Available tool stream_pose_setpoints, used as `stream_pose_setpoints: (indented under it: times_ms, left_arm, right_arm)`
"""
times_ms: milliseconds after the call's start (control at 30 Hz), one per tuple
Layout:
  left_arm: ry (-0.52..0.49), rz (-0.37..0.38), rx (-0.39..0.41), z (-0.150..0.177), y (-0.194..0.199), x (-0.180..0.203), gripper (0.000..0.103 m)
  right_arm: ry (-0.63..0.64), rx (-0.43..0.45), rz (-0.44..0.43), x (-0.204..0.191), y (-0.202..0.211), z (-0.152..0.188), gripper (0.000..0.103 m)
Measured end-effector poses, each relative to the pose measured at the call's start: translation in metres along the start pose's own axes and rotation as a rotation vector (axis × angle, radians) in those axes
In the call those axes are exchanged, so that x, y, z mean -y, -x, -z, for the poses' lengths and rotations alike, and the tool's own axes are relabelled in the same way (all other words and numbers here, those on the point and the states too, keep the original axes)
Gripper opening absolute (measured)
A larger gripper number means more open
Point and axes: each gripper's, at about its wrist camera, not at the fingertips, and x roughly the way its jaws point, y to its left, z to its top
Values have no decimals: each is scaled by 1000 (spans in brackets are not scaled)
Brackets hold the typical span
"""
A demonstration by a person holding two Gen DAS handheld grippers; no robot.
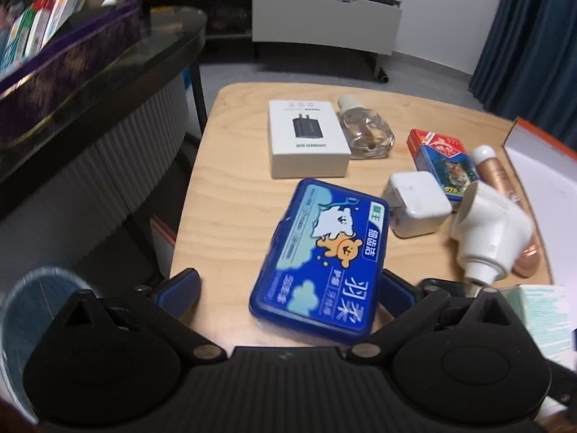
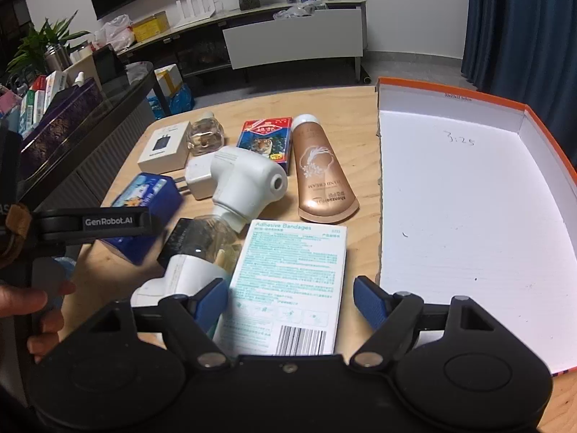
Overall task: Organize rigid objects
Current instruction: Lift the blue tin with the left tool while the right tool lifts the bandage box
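A blue tin (image 1: 321,263) with cartoon animals lies on the wooden table (image 1: 230,195). My left gripper (image 1: 288,292) stands open around its near end, with the right finger close to the tin's side and the left finger well apart. In the right wrist view, a white Adhesive Bandages box (image 2: 288,281) lies between the fingers of my right gripper (image 2: 292,303), which is open with small gaps on both sides. A white box lid with orange edges (image 2: 468,198) lies to the right with nothing in it.
Also on the table are a white charger box (image 1: 306,140), a glass bottle (image 1: 368,133), a card pack (image 1: 443,158), a white plug (image 1: 418,204), a white plug-in device (image 2: 245,184) and a hand cream tube (image 2: 321,169). A black counter (image 1: 108,72) stands at left.
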Motion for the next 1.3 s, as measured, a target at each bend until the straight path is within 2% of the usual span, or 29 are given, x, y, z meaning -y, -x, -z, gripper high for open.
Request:
stream_pose_setpoints:
  times_ms: [100, 167, 233, 267, 333, 400, 500, 567, 633, 700, 733, 767, 833, 967, 1067, 1133, 1300]
  left_arm:
    - [-64, 13, 25, -2, -3, 8, 103]
    - [-84, 29, 55, -1, -1, 11, 95]
    - [-101, 42, 84, 1, 4, 15, 66]
    - [-104, 48, 88, 1, 7, 16, 63]
    - [-104, 47, 85, 3, 9, 17, 63]
    - [-98, 51, 88, 6, 12, 15, 63]
    - [-62, 43, 92, 5, 11, 14, 63]
    - [-51, 45, 108, 8, 18, 12, 63]
    - [-44, 42, 119, 10, 26, 13, 63]
    - [-28, 48, 127, 14, 33, 11, 63]
    - [-29, 43, 135, 16, 37, 11, 63]
    - [-30, 39, 144, 20, 42, 10, 63]
    - [-7, 36, 151, 23, 50, 6, 63]
    - [16, 51, 172, 25, 66, 4, 63]
    - [17, 70, 194, 25, 79, 11, 63]
    - [26, 95, 200, 21, 86, 18, 63]
    - [3, 139, 242, 8, 103, 49, 63]
  right_arm:
    - [-10, -3, -6, 0, -2, -2, 91]
    - [-2, -4, -1, -1, -4, -3, 91]
    - [-22, -11, -4, 0, -7, -5, 92]
    - [-25, -13, -5, 1, -8, -5, 92]
    - [-28, -15, 10, 2, -10, -6, 97]
    - [-67, -35, 2, 7, -12, -8, 98]
    - [-181, -99, -7, 12, -16, -14, 99]
    - [-133, -83, 17, 3, -17, -20, 99]
    - [-48, -89, 85, -10, -24, -22, 99]
    - [-64, -142, 129, -12, -36, -21, 99]
    - [-70, -146, 123, -11, -38, -20, 99]
    - [-55, -106, 120, -11, -35, -17, 90]
    - [-20, -80, 122, -9, -33, -12, 85]
    - [57, -3, 136, -6, -18, -12, 84]
    - [79, 60, 96, 3, 3, -22, 84]
    - [59, 88, 73, 15, 16, -32, 84]
    - [28, 181, 112, 54, 45, -57, 84]
